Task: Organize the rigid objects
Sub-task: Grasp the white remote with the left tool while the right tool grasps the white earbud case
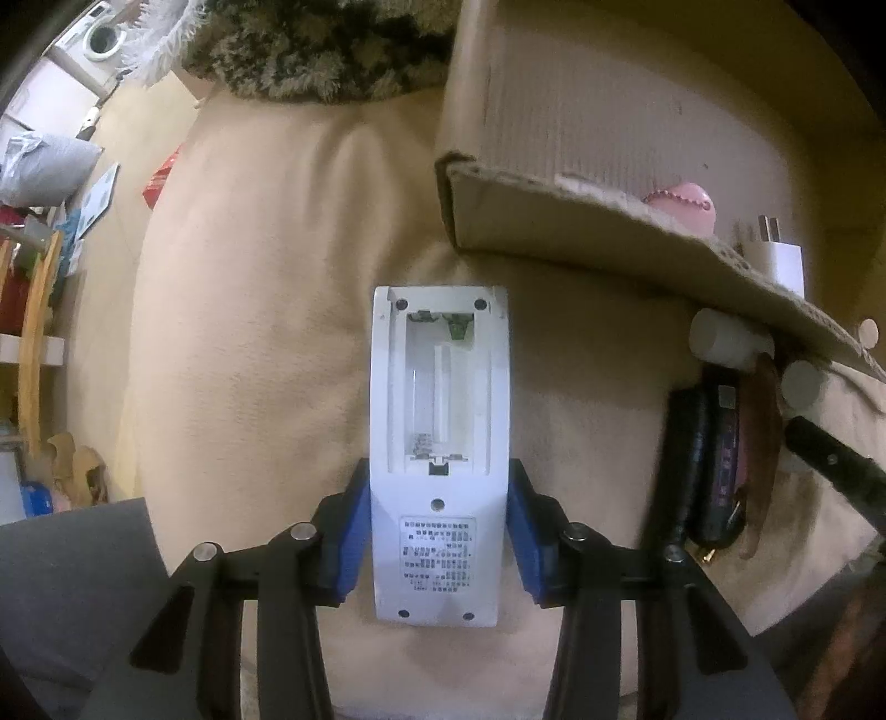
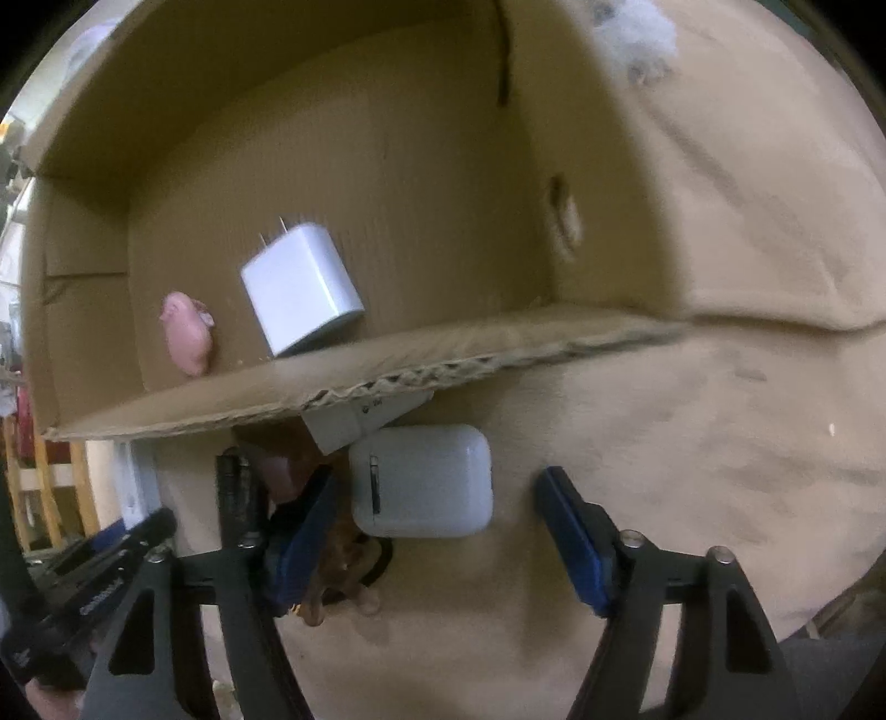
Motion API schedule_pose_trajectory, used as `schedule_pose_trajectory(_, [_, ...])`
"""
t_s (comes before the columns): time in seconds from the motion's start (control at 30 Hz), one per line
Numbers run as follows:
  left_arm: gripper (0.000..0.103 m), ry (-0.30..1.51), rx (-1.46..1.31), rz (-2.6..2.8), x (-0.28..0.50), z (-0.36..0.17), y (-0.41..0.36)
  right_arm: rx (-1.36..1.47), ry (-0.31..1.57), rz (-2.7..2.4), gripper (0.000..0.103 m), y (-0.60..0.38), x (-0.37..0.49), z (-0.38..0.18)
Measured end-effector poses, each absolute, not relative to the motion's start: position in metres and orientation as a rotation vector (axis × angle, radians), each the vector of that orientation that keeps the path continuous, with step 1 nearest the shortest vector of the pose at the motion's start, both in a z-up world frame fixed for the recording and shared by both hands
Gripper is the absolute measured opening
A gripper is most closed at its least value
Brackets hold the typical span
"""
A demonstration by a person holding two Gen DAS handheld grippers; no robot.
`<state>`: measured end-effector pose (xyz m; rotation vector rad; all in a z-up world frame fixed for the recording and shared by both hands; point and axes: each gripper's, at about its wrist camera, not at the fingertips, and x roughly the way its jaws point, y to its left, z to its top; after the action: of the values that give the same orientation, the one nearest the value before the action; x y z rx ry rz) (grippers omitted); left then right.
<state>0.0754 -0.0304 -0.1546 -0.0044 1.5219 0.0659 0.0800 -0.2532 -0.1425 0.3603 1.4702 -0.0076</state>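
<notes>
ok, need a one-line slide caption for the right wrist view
Right gripper, jaws open, straddling a white earbud case beside a cardboard box.

I see a white remote (image 1: 440,459) made of hard, smooth plastic, with a paper label (image 1: 438,554) stuck on it; the cloth under it (image 1: 249,332) looks soft and fuzzy, like matt beige velvet; the box (image 2: 387,166) is brown cardboard, dull and a bit rough, with a ragged wavy edge; inside I see a white charger (image 2: 302,288) of smooth plastic with a light shine; the white earbud case (image 2: 423,482) is glossy plastic; the pads (image 1: 351,543) on my left gripper (image 1: 440,545) look like matt blue rubber or plastic, with shiny metal pins (image 1: 206,552); a shaggy rug (image 1: 321,50) looks fluffy.
</notes>
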Motion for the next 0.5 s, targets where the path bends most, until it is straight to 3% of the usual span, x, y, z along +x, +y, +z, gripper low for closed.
schedule_pose_trajectory(0.07, [0.054,1.518,0.0,0.074,0.077,-0.155,-0.034,0.361,1.473,-0.012,0.078,-0.252,0.081,-0.146])
schedule_pose_trajectory(0.2, [0.055,1.535,-0.051,0.079,0.09,-0.162,-0.028,0.323,1.468,-0.023,0.074,-0.247,0.084,-0.15])
schedule_pose_trajectory(0.23, [0.054,1.531,-0.071,0.081,0.092,-0.162,-0.026,0.289,1.464,-0.023,0.072,-0.243,0.085,-0.15])
schedule_pose_trajectory(0.27, [0.041,1.525,-0.08,0.082,0.093,-0.162,-0.025,0.255,1.461,-0.022,0.061,-0.239,0.084,-0.149])
schedule_pose_trajectory(0.3, [0.041,1.528,-0.071,0.076,0.094,-0.162,-0.025,0.219,1.465,-0.017,0.058,-0.235,0.084,-0.149])
schedule_pose_trajectory(0.5, [0.041,1.505,-0.047,0.069,0.086,-0.156,-0.023,0.284,1.417,-0.006,0.057,-0.247,0.077,-0.137])
